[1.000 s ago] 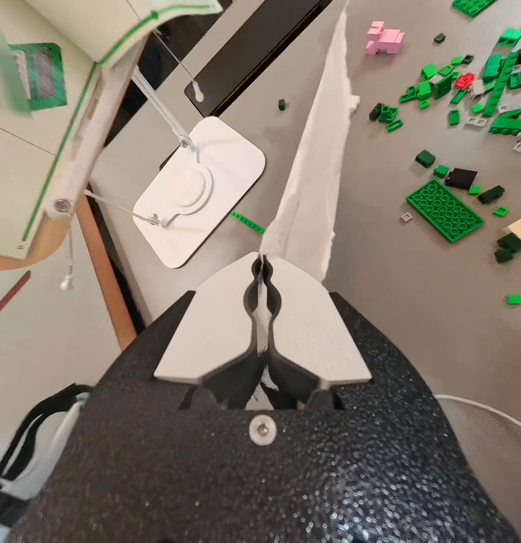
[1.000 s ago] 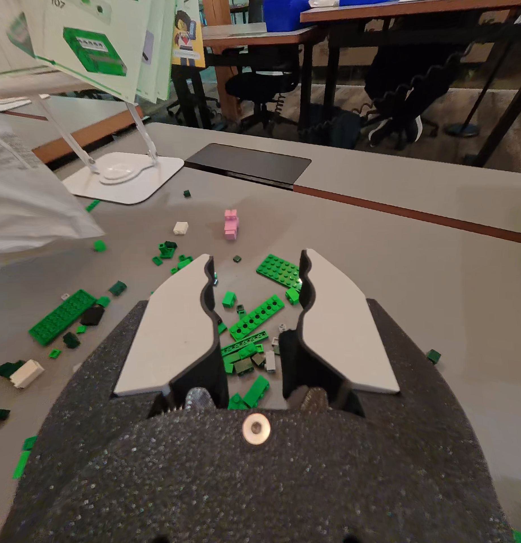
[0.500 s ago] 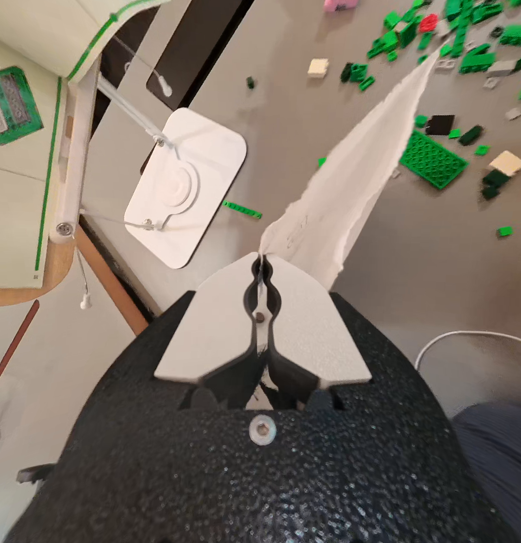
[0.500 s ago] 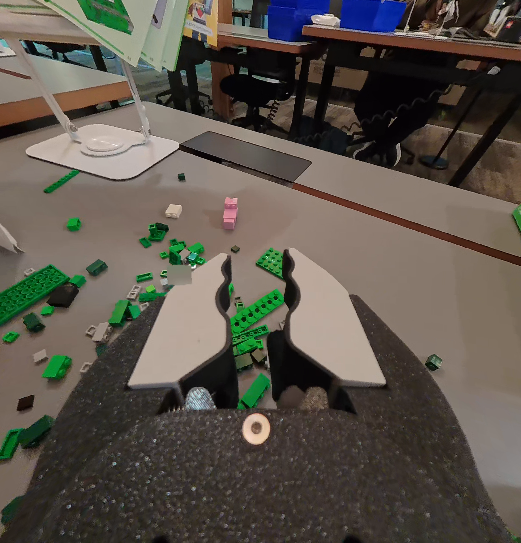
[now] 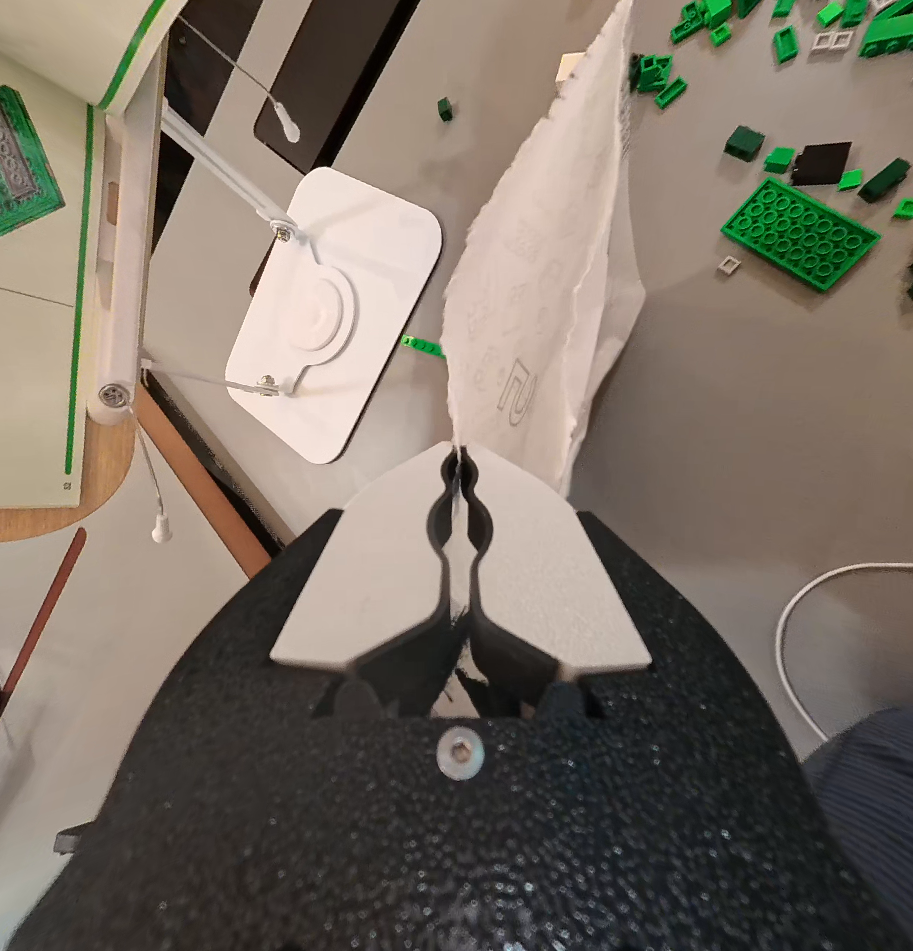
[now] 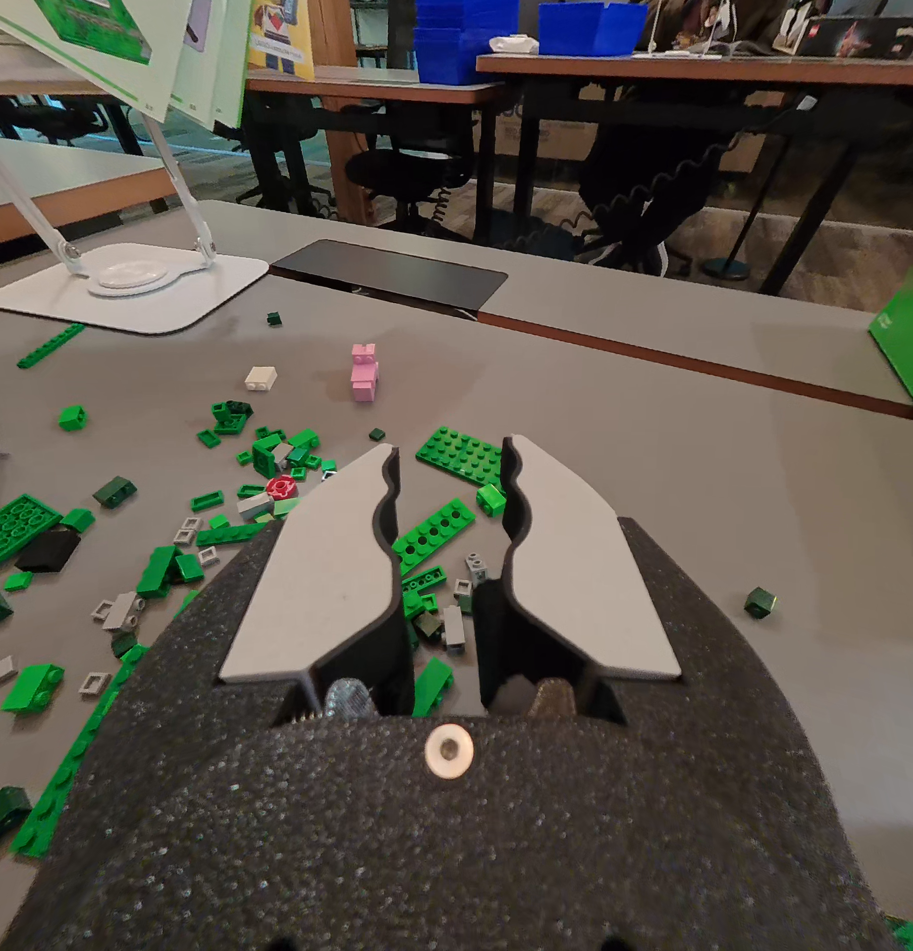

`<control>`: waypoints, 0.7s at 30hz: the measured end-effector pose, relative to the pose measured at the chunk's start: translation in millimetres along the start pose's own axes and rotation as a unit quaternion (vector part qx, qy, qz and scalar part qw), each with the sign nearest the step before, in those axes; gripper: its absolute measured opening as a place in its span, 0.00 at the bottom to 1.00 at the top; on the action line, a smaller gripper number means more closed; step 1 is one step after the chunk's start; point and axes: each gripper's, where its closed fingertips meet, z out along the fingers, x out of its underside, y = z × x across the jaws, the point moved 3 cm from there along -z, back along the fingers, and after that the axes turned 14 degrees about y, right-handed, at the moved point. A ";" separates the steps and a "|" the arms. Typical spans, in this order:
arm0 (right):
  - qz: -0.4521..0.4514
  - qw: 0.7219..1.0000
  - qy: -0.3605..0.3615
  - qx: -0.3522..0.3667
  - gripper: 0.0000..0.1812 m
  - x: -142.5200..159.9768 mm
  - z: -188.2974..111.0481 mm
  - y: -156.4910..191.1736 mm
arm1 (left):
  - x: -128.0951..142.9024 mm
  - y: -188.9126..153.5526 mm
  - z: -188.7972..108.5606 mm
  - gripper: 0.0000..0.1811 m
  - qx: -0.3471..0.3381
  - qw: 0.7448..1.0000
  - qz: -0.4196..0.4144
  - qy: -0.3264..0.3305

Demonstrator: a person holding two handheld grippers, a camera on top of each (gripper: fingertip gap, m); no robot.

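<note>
White paper bag [image 5: 536, 288] is pinched at its torn top edge by the left gripper [image 5: 460, 465], jaws pressed together on it. The bag hangs from the fingertips above the grey table [image 5: 727, 411] and is seen broadside here; half a second ago it was streaming out thin toward the bricks. Faint printing is visible on its face.

Just beside the bag, on its left: the white stand base [image 5: 336, 309], with a thin green strip [image 5: 422, 347] partly hidden behind the bag edge. A large green plate [image 5: 799, 242] lies well apart on the right, and a white cable [image 5: 804, 617] curves near the lower right.

Right gripper [image 6: 450, 453] is held spread above the brick scatter, nothing between the jaws. The gap is wider than 0.5 s ago and about the same as a second ago. Seen through the gap: a green holed plate [image 6: 433, 532]. A studded green plate [image 6: 459, 455] lies just beyond the fingertips, with a small lime brick [image 6: 490, 498] by the right finger. Farther out are a pink brick figure [image 6: 364, 371] and a white brick [image 6: 261, 378]. The stand base [image 6: 130, 293] is now nearer in the right wrist view than it was before. Only a sliver of the bag shows at that view's left edge.
</note>
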 end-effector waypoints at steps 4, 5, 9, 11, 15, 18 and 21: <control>-0.003 1.000 0.016 0.002 0.19 7.3 5.5 -3.9 | 2.1 3.6 -4.0 0.00 -0.009 1.000 -0.001 -0.018; -0.010 1.000 0.021 -0.002 0.17 8.9 6.9 -2.7 | 1.9 4.6 -5.6 0.00 -0.015 1.000 0.000 -0.023; -0.049 0.998 0.035 -0.028 0.14 11.1 11.1 11.2 | 1.6 4.4 -11.7 0.00 -0.018 0.999 0.004 -0.047; -0.085 0.995 0.032 -0.040 0.13 10.0 11.6 22.2 | 3.6 4.2 -11.8 0.00 -0.010 0.999 0.001 -0.052; -0.160 0.986 0.031 -0.045 0.05 9.7 10.8 41.3 | 5.6 4.2 -10.7 0.00 0.005 0.998 -0.001 -0.065; -0.168 0.981 0.030 -0.087 0.03 9.7 9.9 56.5 | 6.1 4.2 -8.6 0.00 0.008 0.998 -0.003 -0.059; -0.169 0.975 0.040 -0.136 0.05 12.0 8.3 68.7 | 3.9 2.2 -5.9 0.00 0.010 0.999 0.001 -0.047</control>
